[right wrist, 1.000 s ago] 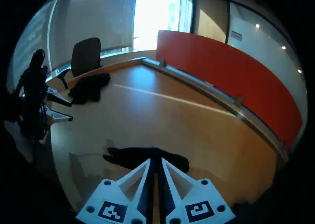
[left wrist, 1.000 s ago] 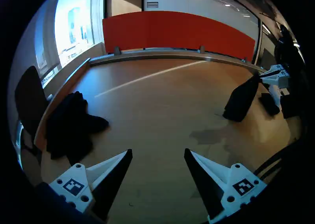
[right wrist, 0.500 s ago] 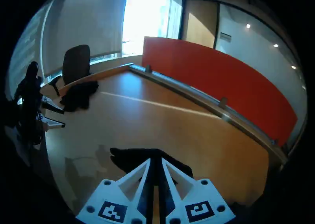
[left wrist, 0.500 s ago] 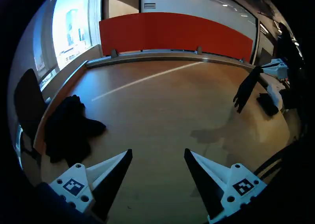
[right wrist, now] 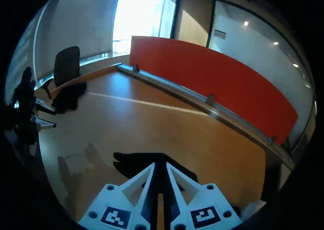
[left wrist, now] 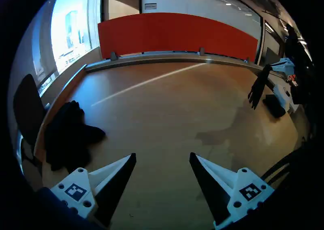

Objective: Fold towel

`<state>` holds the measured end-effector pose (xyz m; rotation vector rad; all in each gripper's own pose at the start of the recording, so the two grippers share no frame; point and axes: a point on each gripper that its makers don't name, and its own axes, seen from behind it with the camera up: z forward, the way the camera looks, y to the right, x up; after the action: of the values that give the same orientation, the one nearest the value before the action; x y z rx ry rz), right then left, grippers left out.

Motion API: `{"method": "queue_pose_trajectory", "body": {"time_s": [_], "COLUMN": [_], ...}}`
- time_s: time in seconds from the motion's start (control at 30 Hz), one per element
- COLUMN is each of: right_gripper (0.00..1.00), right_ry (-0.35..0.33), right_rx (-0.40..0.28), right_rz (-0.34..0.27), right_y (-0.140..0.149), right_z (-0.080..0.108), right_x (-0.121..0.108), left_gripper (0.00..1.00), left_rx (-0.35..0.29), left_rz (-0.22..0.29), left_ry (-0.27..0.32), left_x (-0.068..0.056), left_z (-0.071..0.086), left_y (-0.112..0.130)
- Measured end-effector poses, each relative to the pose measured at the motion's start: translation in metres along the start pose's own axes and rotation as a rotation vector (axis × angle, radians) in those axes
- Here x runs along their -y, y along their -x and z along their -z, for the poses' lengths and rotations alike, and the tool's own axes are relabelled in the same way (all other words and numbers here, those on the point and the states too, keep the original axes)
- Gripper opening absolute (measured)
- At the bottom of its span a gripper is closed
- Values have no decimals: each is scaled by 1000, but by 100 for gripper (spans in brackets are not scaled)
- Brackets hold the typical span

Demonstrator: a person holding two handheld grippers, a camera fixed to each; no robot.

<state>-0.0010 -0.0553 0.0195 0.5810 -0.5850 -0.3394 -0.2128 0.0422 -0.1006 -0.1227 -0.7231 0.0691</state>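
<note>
Dark cloth heap (left wrist: 67,135) sits on the left of the wooden surface (left wrist: 162,104). Left gripper (left wrist: 162,154) is spread wide over the near side. Far right, the black towel (left wrist: 256,91) dangles above the surface from the right gripper (right wrist: 160,164), which is pinching it tight.

Nothing here that I can read: the square black-and-white tags (left wrist: 76,191) on my left gripper (left wrist: 162,155) bear patterns, not letters.

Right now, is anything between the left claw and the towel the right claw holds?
Nothing visible. Only bare tabletop lies between the left claw and the hanging towel; the dark cloth pile sits off to the side.
</note>
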Motion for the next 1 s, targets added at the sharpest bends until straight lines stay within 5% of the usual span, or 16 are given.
{"method": "queue_pose_trajectory", "body": {"time_s": [1.0], "right_gripper": [5], "right_ry": [148], "right_rx": [70], "right_rz": [-80], "right_y": [44], "right_z": [33], "right_x": [-127], "left_gripper": [98], "left_rx": [15], "left_rz": [-16], "left_ry": [0], "left_x": [-12], "left_z": [-5], "left_y": [-4]}}
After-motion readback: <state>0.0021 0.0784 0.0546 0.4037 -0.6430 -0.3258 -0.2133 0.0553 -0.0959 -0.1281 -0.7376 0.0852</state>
